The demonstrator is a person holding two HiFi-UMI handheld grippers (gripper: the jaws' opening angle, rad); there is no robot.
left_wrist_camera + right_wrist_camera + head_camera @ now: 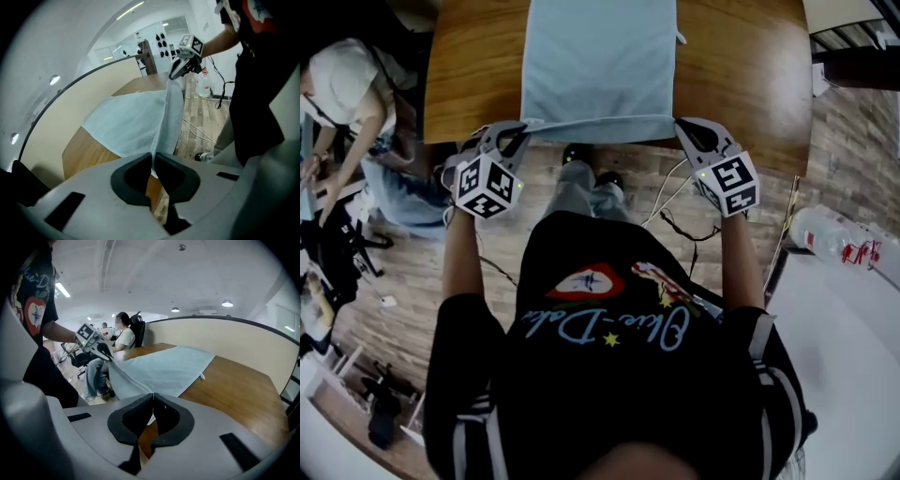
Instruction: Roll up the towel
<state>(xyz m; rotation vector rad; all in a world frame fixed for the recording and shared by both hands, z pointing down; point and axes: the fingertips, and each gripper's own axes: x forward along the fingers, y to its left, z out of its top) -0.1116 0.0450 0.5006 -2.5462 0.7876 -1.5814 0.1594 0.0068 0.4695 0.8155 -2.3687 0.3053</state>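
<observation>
The light blue towel (600, 66) is lying flat on the wooden table (741, 75), and its near edge is reaching the near edge of the table. The left gripper (517, 129) is pinching the near left corner of the towel with its jaws closed on the cloth. The right gripper (682, 125) is doing the same at the near right corner. Both are holding this edge a little above the table.

I think the grip is thin, so a corner may be slipping out when the edge is turned over. If one hand is going faster, the roll may become crooked. The towel may also be sliding on the smooth table instead of rolling.

The far end of the towel is being cut off in the head view, and how much cloth sits inside each pinch is hard to see.
</observation>
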